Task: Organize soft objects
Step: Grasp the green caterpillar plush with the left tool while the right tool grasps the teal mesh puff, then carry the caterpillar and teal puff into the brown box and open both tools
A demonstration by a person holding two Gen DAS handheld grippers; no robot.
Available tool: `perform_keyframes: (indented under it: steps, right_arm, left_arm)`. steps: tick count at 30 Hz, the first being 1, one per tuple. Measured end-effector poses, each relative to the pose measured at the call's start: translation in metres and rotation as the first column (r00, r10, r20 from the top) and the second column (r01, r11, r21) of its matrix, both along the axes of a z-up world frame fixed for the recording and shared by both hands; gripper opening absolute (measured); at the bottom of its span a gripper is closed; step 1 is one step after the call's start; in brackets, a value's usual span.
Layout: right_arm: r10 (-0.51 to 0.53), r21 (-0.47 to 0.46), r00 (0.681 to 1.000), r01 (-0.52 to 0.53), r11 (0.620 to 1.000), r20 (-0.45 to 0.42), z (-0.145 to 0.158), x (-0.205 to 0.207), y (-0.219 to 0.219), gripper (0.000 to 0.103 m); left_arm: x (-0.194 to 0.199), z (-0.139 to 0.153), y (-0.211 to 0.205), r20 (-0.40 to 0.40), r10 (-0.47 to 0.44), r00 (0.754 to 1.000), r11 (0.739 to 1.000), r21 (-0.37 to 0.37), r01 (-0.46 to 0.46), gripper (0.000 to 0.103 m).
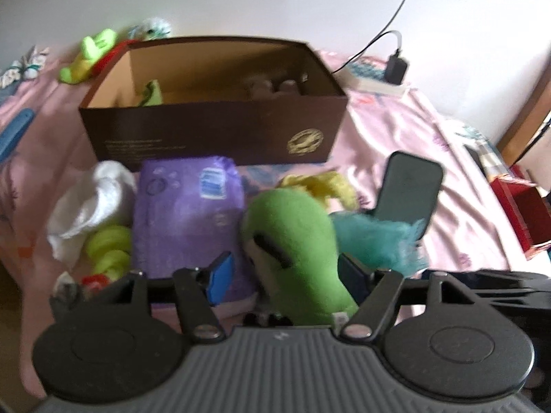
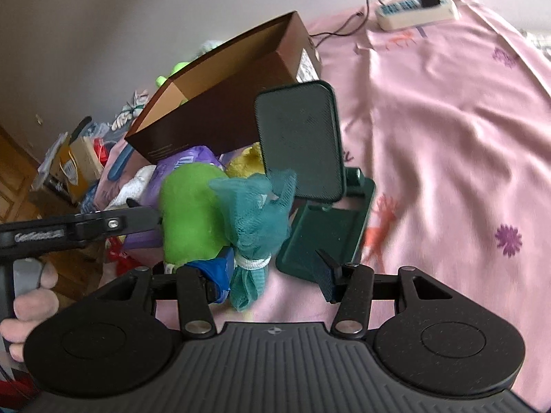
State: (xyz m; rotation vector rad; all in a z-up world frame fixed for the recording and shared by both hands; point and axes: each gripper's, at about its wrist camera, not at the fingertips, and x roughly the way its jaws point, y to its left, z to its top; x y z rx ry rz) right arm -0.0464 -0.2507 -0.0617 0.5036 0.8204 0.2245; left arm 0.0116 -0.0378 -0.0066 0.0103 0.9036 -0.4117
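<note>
A brown cardboard box (image 1: 213, 127) stands open on the pink bed, with small soft items inside; it also shows in the right wrist view (image 2: 220, 117). A green plush toy (image 1: 292, 241) lies between the wide-apart fingers of my left gripper (image 1: 287, 272), which is open around it. A teal mesh pouf (image 2: 255, 220) lies next to the plush (image 2: 193, 213). My right gripper (image 2: 272, 275) is open, its fingers either side of the pouf's tied end. A purple soft pack (image 1: 186, 213), a white cloth (image 1: 93, 203) and a yellow plush (image 1: 323, 186) lie in front of the box.
A dark green phone stand (image 2: 310, 179) stands right of the pouf. A power strip with a charger (image 2: 416, 3) lies at the bed's far end. A lime toy (image 1: 89, 55) lies behind the box. A red box (image 1: 523, 213) sits at the right.
</note>
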Motion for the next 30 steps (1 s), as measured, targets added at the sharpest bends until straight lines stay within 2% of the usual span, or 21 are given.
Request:
perform_keyframes:
  steps: [3,8,12,13,14,15,18,20,23,30]
  right_arm:
    - [-0.015,0.003,1.0,0.015,1.0,0.0,-0.003,0.003,0.001,0.035]
    - [-0.019,0.041,1.0,0.019,0.999,0.0,-0.01,0.016,0.01,0.035]
    - [-0.044,0.067,0.999,0.044,0.997,-0.001,-0.016,0.025,0.014,0.036]
    - [-0.04,0.081,0.999,0.04,0.996,-0.003,-0.018,0.027,0.013,0.033]
    - [-0.036,0.096,0.999,0.035,0.995,0.002,-0.018,0.027,0.014,0.033]
    - [-0.034,0.103,0.999,0.033,0.994,0.01,-0.018,0.027,0.015,0.032]
    - [-0.035,0.09,0.999,0.033,0.995,0.014,-0.019,0.029,0.018,0.024]
    - [-0.046,0.089,0.999,0.045,0.995,0.007,-0.02,0.03,0.017,0.01]
    - [-0.051,0.094,0.999,0.05,0.994,0.013,-0.018,0.029,0.015,0.001]
    - [-0.034,0.117,0.997,0.026,0.993,0.071,-0.003,0.01,0.009,0.0]
  left_arm:
    - [-0.004,0.002,-0.001,0.02,-0.025,0.999,1.0,-0.014,0.025,0.087]
    - [0.005,-0.009,-0.012,-0.003,-0.058,0.998,0.998,0.011,0.058,0.087]
    - [0.018,-0.023,-0.021,-0.033,-0.044,0.998,0.998,0.04,0.046,0.086]
    - [0.021,-0.025,-0.022,-0.034,-0.036,0.999,0.999,0.037,0.037,0.084]
    - [0.022,-0.027,-0.021,-0.033,-0.034,0.999,0.999,0.036,0.035,0.072]
    - [0.024,-0.028,-0.021,-0.038,-0.042,0.998,0.999,0.034,0.043,0.065]
    - [0.025,-0.028,-0.017,-0.042,-0.054,0.998,0.998,0.016,0.055,0.064]
    - [0.025,-0.029,-0.015,-0.041,-0.062,0.997,0.998,0.007,0.063,0.062]
    - [0.023,-0.028,-0.014,-0.029,-0.075,0.997,0.997,0.007,0.075,0.058]
    - [0.014,-0.021,-0.013,-0.001,-0.117,0.993,0.993,0.004,0.117,0.053]
